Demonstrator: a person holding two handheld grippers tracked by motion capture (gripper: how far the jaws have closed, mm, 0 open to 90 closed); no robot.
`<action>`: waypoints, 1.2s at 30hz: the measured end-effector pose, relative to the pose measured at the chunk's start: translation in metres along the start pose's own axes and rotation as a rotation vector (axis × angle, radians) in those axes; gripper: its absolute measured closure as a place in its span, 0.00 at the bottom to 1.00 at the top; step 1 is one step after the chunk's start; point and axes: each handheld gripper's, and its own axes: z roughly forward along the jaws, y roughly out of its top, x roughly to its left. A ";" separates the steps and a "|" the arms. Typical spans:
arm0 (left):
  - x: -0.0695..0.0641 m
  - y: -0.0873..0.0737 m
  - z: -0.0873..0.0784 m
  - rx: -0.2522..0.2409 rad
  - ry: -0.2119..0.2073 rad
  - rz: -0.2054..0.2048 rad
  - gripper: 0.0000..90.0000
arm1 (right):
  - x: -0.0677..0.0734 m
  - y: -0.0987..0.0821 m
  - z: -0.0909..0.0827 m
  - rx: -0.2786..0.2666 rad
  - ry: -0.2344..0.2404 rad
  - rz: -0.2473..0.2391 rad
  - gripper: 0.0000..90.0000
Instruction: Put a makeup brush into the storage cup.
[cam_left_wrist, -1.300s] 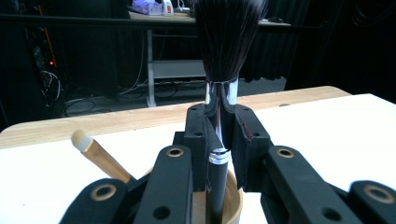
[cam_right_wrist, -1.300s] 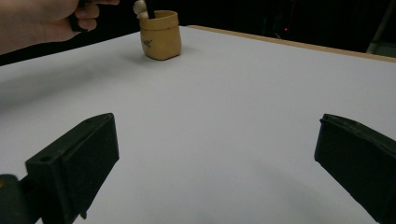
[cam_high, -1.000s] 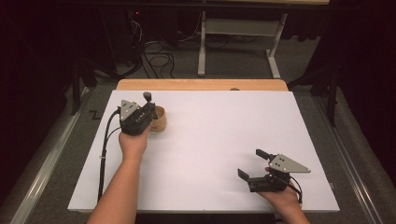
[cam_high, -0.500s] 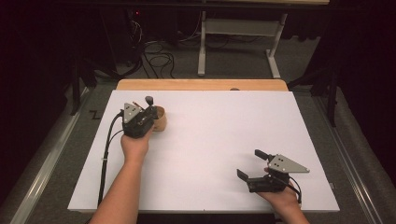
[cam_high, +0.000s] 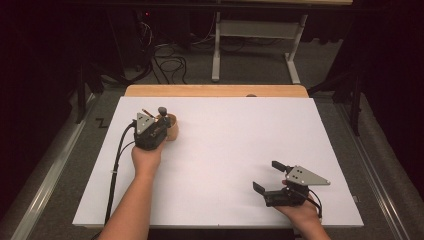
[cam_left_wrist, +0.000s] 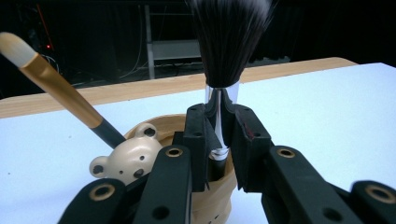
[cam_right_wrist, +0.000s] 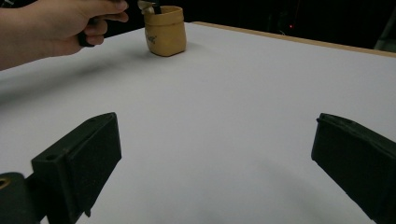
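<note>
Left hand-held gripper (cam_left_wrist: 219, 140) clamps brush (cam_left_wrist: 223, 70)

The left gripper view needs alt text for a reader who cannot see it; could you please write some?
The left gripper is shut on the silver neck of a dark-bristled brush standing in a tan cup on a white table. A gold-handled brush leans left above a bear-shaped ornament.
</note>
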 end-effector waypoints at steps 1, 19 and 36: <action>0.000 0.000 0.000 0.001 -0.001 0.003 0.86 | 0.000 0.000 0.000 -0.001 0.000 -0.001 0.02; -0.004 -0.002 -0.009 0.020 -0.082 -0.009 0.49 | 0.002 0.000 0.002 0.009 0.004 -0.002 0.03; -0.003 -0.006 -0.033 0.020 -0.064 -0.001 0.31 | 0.007 0.002 0.004 0.008 0.011 -0.011 0.03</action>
